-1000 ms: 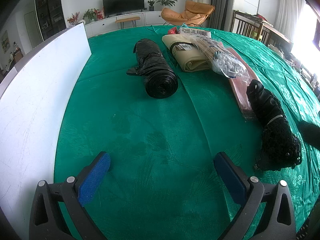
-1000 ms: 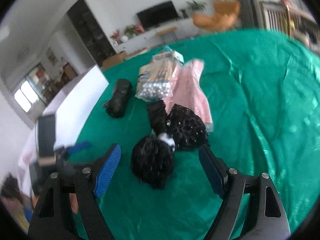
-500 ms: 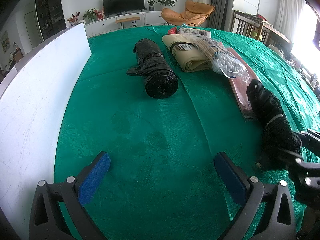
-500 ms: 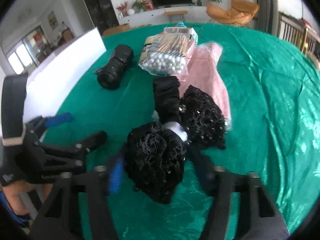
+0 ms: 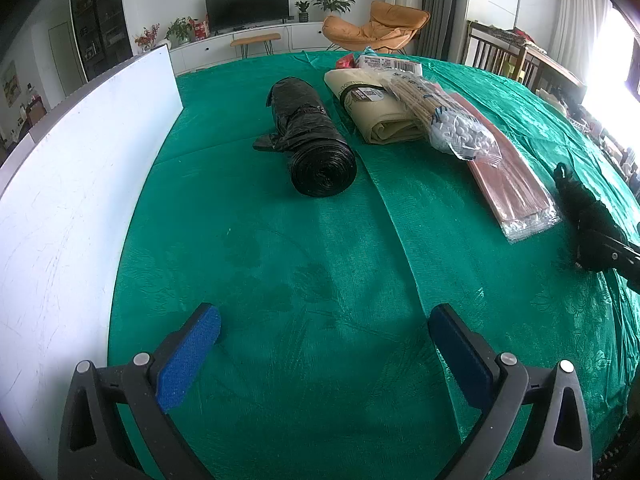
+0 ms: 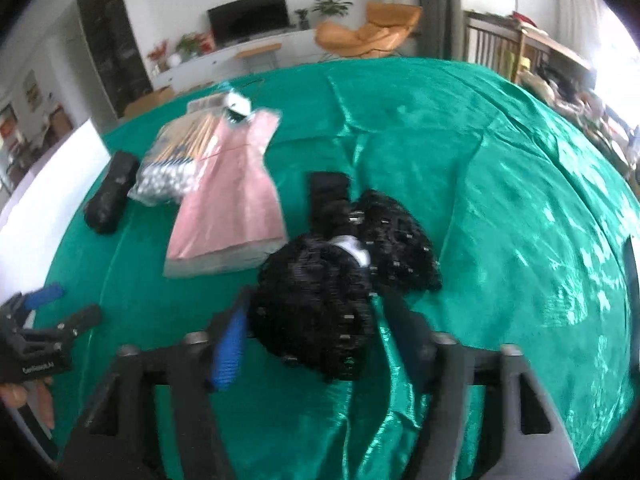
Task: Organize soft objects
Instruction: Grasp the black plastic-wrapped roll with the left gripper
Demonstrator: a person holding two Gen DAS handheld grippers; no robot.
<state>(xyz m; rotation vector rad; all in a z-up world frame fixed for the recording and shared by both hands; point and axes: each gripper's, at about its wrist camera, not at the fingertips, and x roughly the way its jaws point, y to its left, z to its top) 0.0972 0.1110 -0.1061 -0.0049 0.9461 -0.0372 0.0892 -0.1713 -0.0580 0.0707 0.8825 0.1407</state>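
Daylight pours in from a window at about two o'clock, blown out to white. The left wrist view is sharp and evenly lit. The right wrist view is smeared by motion blur, with glare streaking the green tablecloth. Both fisheye views bend straight lines and darken at the corners.

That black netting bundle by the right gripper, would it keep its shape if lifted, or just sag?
The black netting bundle would probably sag: it lies in soft, lumpy heaps, cinched by a white band. It looks light, being open mesh. It seems unlikely to roll, and may snag on the right gripper, whose jaws are opening around it.
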